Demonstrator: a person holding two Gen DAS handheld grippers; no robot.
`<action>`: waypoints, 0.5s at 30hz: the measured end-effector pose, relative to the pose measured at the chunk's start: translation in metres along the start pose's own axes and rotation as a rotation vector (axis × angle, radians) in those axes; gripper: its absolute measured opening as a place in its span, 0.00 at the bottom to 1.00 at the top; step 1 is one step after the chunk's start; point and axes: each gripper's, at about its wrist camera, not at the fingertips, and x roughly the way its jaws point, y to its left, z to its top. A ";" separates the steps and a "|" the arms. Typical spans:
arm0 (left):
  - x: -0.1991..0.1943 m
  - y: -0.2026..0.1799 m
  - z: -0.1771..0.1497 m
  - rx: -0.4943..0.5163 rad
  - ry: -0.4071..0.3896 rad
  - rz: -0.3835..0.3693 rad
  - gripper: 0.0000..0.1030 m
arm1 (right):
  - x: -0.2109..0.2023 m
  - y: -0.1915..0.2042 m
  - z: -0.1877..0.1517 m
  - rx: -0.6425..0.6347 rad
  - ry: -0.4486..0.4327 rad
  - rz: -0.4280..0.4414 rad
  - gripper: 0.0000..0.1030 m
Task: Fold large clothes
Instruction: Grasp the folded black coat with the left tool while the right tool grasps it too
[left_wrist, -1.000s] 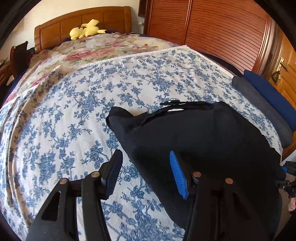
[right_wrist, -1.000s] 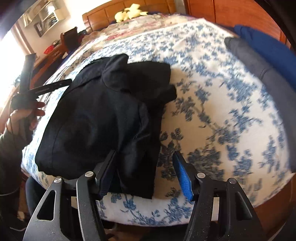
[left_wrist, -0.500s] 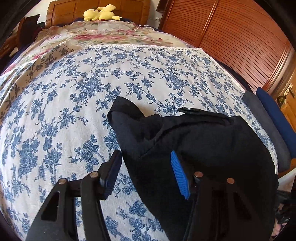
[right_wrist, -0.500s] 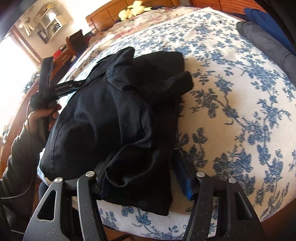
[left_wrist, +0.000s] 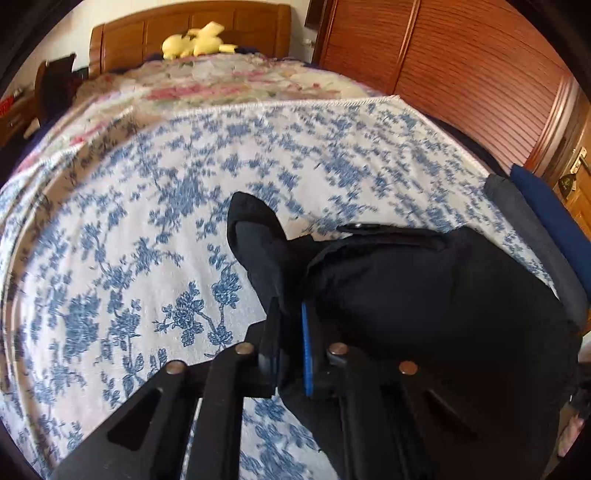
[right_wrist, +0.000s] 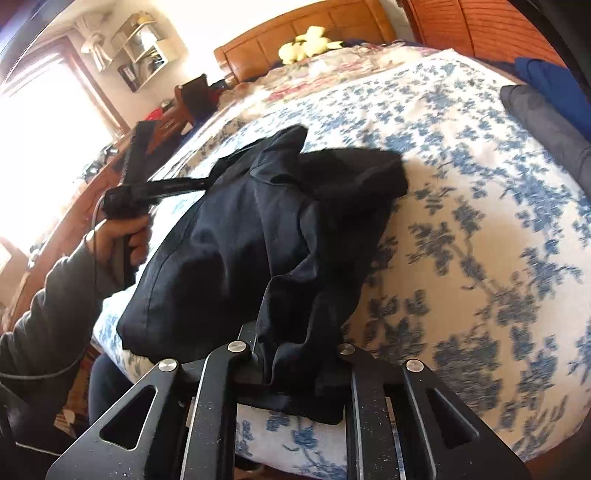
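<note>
Now both grippers' fingers (left_wrist: 306, 343) have just clamped the black garment (left_wrist: 424, 295).

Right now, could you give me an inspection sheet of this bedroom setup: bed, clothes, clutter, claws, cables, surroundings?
Surface: bed with blue-flowered cover, a pink floral spread beyond it.
Job's things: black garment lying bunched near the bed's near edge.
Clutter: yellow plush toy at the headboard; grey and blue folded textiles along the bed's far side.
Claws: left claw has just closed on the garment's edge; right claw has just closed on a bunched fold of it.
Cables: thin cord trailing by the sleeve.
Surroundings: wooden headboard, slatted wardrobe doors, bright window, wall shelf.
</note>
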 end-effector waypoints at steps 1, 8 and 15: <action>-0.006 -0.004 0.000 0.009 -0.012 0.002 0.05 | -0.005 -0.004 0.002 0.012 -0.020 0.004 0.10; -0.043 -0.054 0.014 0.060 -0.105 0.015 0.05 | -0.040 -0.022 0.018 -0.013 -0.103 -0.028 0.07; -0.063 -0.129 0.058 0.158 -0.191 -0.028 0.05 | -0.085 -0.035 0.045 -0.090 -0.162 -0.128 0.06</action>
